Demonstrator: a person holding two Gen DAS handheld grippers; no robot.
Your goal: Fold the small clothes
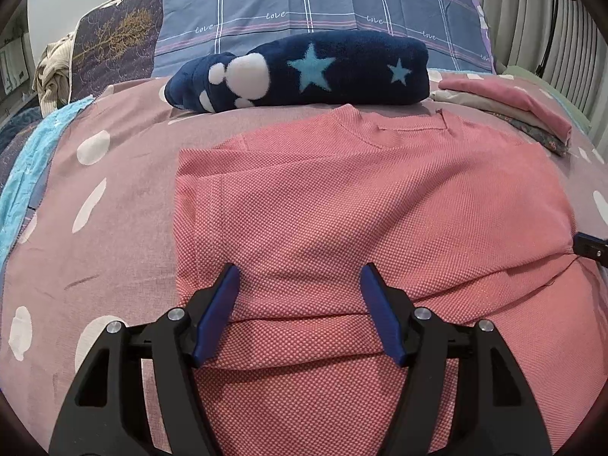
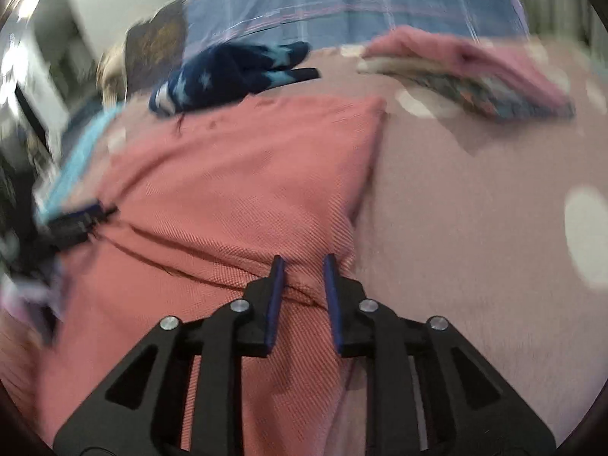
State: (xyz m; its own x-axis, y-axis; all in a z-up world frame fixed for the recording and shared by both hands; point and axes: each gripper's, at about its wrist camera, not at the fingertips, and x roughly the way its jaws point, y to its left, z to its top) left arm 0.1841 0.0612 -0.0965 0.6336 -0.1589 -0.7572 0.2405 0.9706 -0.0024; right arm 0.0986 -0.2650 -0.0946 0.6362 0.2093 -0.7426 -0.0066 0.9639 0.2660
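A salmon knit shirt (image 1: 342,209) lies spread on the bed, its left side folded in to a straight edge. My left gripper (image 1: 300,277) hovers open over its near part, with the blue pads apart and nothing pinched. In the right wrist view the shirt (image 2: 228,174) is blurred. My right gripper (image 2: 304,266) stands narrow, with a bunched ridge of the shirt's right edge caught between its pads. A black part of the right gripper (image 1: 591,249) shows at the shirt's right corner, where the cloth is drawn taut.
The bed carries a pink sheet with white dots (image 1: 114,209). A rolled navy star blanket (image 1: 304,72) lies just beyond the shirt. Folded clothes (image 1: 524,110) are stacked at the back right. A plaid pillow (image 1: 304,7) stands behind, and a cream garment (image 1: 53,72) is heaped far left.
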